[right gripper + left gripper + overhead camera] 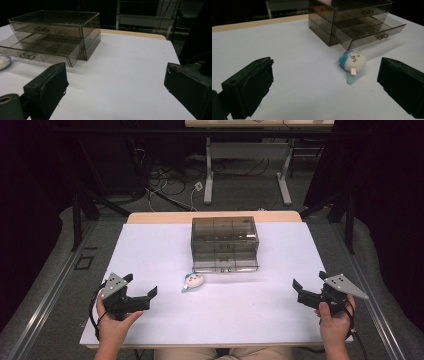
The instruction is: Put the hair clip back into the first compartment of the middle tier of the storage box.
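Observation:
A small plush toy (192, 281) with a white face and blue back lies on the white table mat, just in front of a smoky clear drawer box (224, 243). The box's lower drawer (372, 33) is pulled partly out. In the left gripper view the plush toy (352, 62) lies ahead between the wide-apart jaws, well beyond them. My left gripper (141, 287) rests open at the near left of the table. My right gripper (310, 287) rests open at the near right, with the drawer box (53, 35) ahead to its left and nothing between its jaws.
The white mat (150, 255) covers a wooden table whose far edge (165, 216) shows beyond it. Past the table stand a desk frame (247, 167) and loose cables (165, 182) on the floor. Dark curtains hang at both sides.

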Demonstrator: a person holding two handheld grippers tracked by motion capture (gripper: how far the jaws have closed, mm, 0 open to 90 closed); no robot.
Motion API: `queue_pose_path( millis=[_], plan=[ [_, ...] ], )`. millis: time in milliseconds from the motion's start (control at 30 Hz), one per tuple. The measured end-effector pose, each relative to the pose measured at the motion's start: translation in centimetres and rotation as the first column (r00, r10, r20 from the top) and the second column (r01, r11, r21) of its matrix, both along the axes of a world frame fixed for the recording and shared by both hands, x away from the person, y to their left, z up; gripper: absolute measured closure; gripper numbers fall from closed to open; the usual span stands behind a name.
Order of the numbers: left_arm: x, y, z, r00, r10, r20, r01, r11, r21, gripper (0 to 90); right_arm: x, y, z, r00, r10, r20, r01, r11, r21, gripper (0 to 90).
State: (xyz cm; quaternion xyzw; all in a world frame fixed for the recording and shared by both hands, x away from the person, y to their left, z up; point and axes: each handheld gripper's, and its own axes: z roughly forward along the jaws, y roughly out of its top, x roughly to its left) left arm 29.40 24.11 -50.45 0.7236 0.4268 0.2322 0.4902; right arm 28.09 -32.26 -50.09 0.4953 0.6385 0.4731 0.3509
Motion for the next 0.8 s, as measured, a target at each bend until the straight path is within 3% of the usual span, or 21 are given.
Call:
queue_pose_path(
  millis=[167, 800],
  plan=[
    [0.2, -0.5, 0.1, 0.9998, -0.015, -0.011, 0.015, 0.9999, -0.003, 0.7, 0.1, 0.2, -0.2, 0.9998, 0.012, -0.019, -0.012, 0.9999, -0.005, 4.6],
    [2.2, -3.1, 0.7, 0.9968, -0.072, -0.035, 0.073, 0.9971, 0.022, 1.1, 0.3, 0.2, -0.5, 0.9996, 0.015, -0.023, -0.015, 0.9999, 0.001, 4.6]
  ],
)
